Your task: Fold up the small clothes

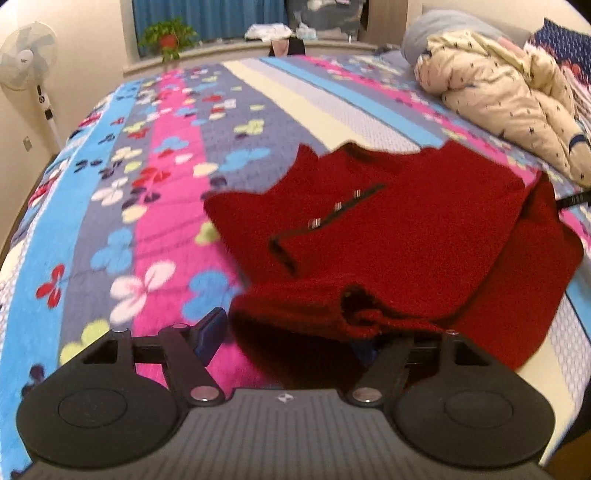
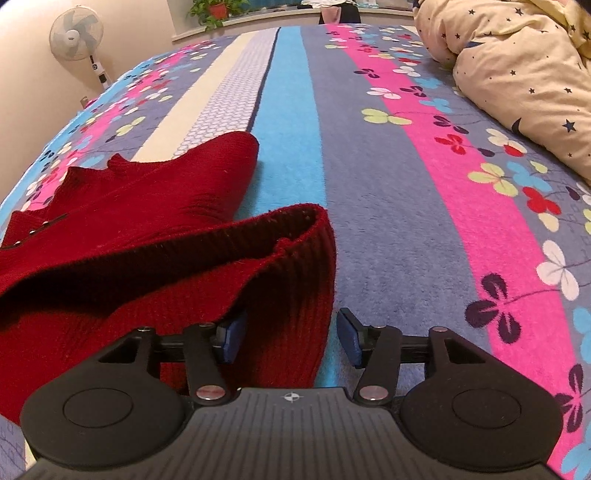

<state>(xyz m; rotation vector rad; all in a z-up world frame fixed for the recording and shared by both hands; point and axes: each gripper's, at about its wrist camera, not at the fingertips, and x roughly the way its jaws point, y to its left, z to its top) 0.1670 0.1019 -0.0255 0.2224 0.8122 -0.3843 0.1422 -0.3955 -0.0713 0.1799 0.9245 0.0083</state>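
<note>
Sweater: we see a small red knit sweater (image 1: pixel 369 221) lying on the bed cover (image 1: pixel 147 184), front up, with a short row of metal buttons (image 1: pixel 337 206) below the neck; its ribbed hem (image 2: pixel 295 229) is the end nearest us.
Feel: we judge it soft, light and limp, with a grippy knit that should not slip; it will sag and bunch when lifted.
Where to hold: we would pinch the thick hem at both corners, where the doubled rib gives the pads something firm.
Left gripper (image 1: pixel 291 332): jaws stand wide apart, with the hem bunched between them; the right pad is hidden by cloth, so we judge nothing is clamped.
Right gripper (image 2: pixel 291 336): jaws wide open astride the sweater's hem corner, not closed on it.
Beyond the sweater: a cream star-print quilt (image 2: pixel 517 74) lies well apart from it; a fan (image 2: pixel 75 35) stands past the bed.
</note>
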